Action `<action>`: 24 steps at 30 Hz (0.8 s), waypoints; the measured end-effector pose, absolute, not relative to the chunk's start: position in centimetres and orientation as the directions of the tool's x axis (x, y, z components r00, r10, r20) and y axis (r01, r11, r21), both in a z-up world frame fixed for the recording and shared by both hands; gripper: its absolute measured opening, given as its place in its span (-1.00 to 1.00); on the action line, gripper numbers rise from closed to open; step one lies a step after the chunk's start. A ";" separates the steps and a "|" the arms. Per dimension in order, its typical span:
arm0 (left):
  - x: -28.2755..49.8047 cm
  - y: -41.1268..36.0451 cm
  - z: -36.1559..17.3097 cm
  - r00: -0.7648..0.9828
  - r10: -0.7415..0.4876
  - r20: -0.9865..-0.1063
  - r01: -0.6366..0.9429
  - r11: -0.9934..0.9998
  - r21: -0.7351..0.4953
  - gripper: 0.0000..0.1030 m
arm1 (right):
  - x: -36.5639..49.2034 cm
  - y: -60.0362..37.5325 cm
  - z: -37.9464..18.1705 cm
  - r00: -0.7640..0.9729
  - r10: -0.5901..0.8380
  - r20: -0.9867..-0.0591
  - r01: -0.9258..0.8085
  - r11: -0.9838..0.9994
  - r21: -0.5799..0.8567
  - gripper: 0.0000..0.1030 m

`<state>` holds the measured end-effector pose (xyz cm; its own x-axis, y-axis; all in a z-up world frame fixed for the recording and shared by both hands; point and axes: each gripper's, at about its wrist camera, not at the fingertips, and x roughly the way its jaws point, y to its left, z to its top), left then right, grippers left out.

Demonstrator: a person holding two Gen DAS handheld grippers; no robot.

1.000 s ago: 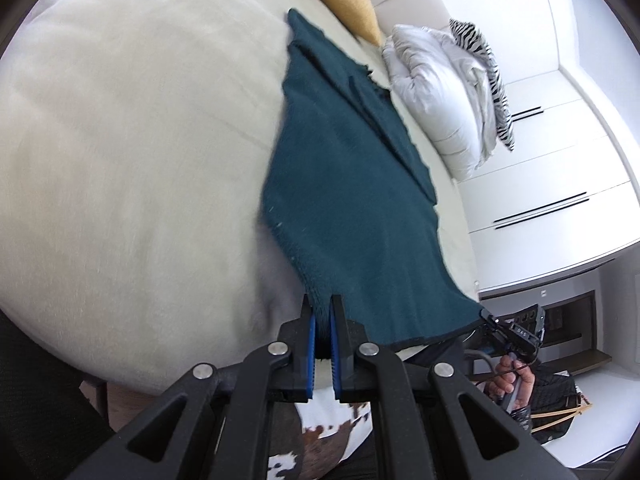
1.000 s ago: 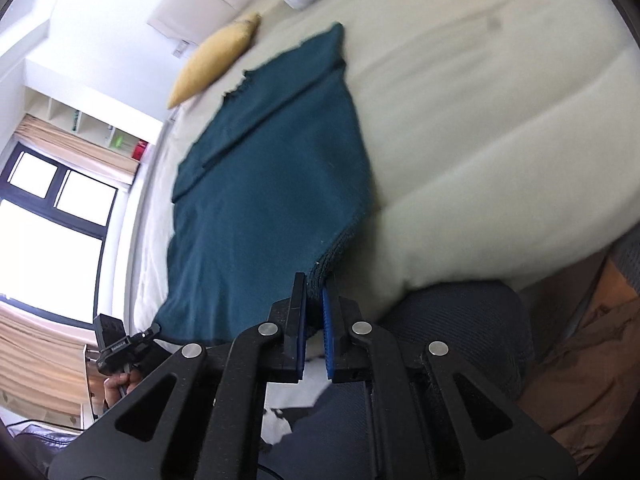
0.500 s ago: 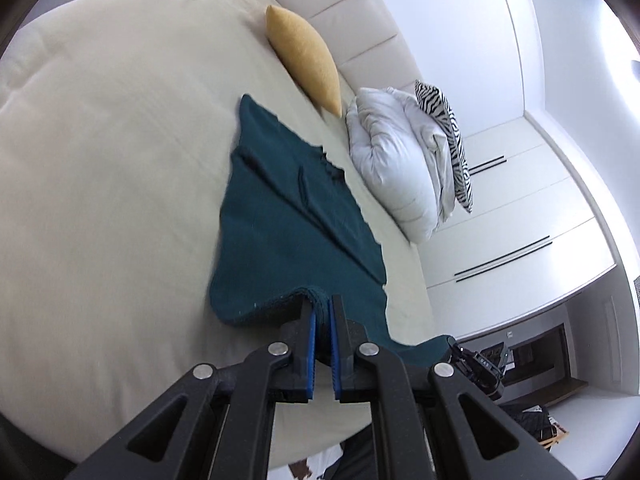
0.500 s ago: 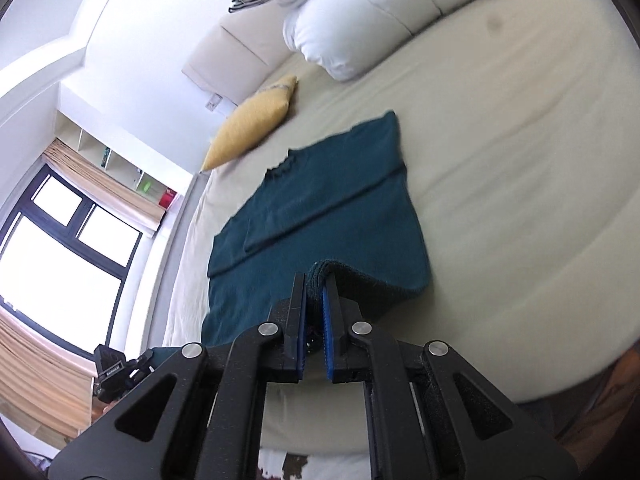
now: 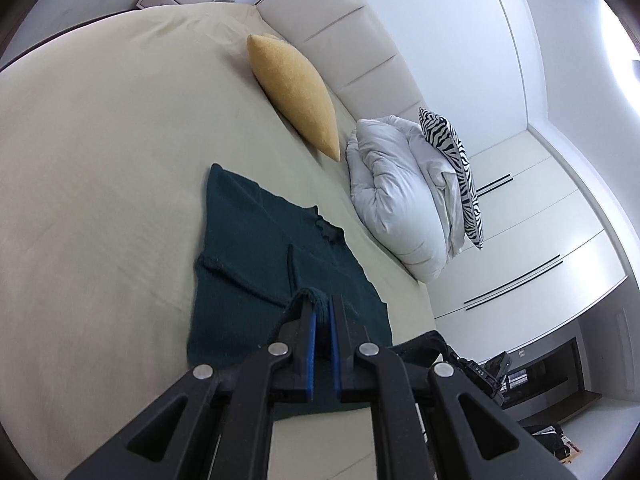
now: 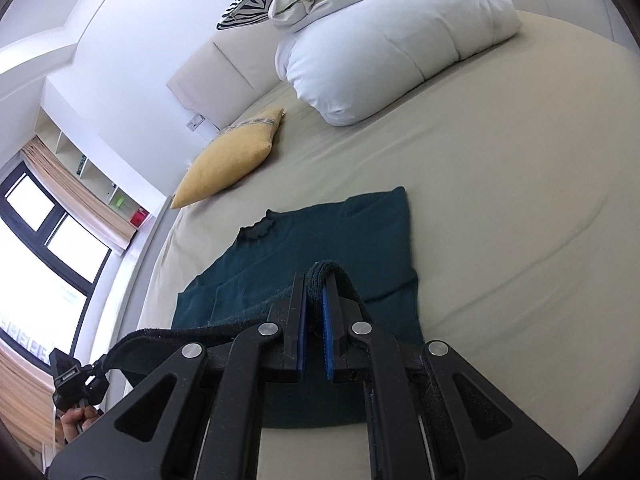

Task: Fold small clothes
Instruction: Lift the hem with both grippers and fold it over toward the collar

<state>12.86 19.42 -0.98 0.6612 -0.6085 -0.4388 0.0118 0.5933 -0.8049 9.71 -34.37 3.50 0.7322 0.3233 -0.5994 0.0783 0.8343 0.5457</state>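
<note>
While both grippers are clamped on the hem, we read the teal knit sweater as soft, limp and fairly thick: it drapes in a curve between the two grips and sags wherever nothing carries it. The left gripper has its blue-padded fingers pinched narrow on one bottom corner, with a bunch of knit poking up between them. The right gripper is the same, fingers closed tight on the other corner, with the thick ribbed edge rolled over the tips. In the right view the hem runs off left as a raised dark band toward the other gripper, small in the lower left corner with a bit of hand below it.

The sweater lies on the bed, on the beige sheet, collar toward the headboard and the sleeves apparently folded in across the body. The upper part is flat; the bottom is lifted over it. A yellow cushion and a white duvet sit beyond it, well apart from the garment.

Handling, as we judge it: light, no fragility, not slippery, since the coarse knit bites into the pads well. The risk is stretch and sag: if the hem is held at the corners only, the middle droops and can land wrinkled. The ribbed hem corners are the best hold, being the thickest and least stretchy. We would keep both grips level and the hem taut, so the fold lands square near the shoulders.
</note>
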 end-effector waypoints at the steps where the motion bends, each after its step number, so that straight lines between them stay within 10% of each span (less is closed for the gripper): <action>1: 13.6 19.3 -1.1 0.661 -0.606 -0.443 0.010 0.597 -0.802 -0.87 | 11.0 -34.3 3.3 0.732 0.315 -0.604 0.084 0.838 0.539 -0.89; 21: 30.7 18.3 -6.2 0.653 -0.492 -0.575 -0.082 0.710 -0.700 -0.86 | 32.0 -32.8 -4.2 0.665 0.209 -0.717 0.197 0.877 0.438 -0.86; 24: 31.7 18.3 -8.1 0.624 -0.480 -0.617 -0.123 0.720 -0.683 -0.58 | 33.8 -33.3 -6.3 0.616 0.182 -0.766 0.247 0.879 0.407 -0.72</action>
<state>31.72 18.28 -8.10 0.6236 -0.4795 -0.6174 -0.1227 0.7200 -0.6831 33.83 -33.34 -6.29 0.6159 0.1821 -0.7665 0.2471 0.8792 0.4075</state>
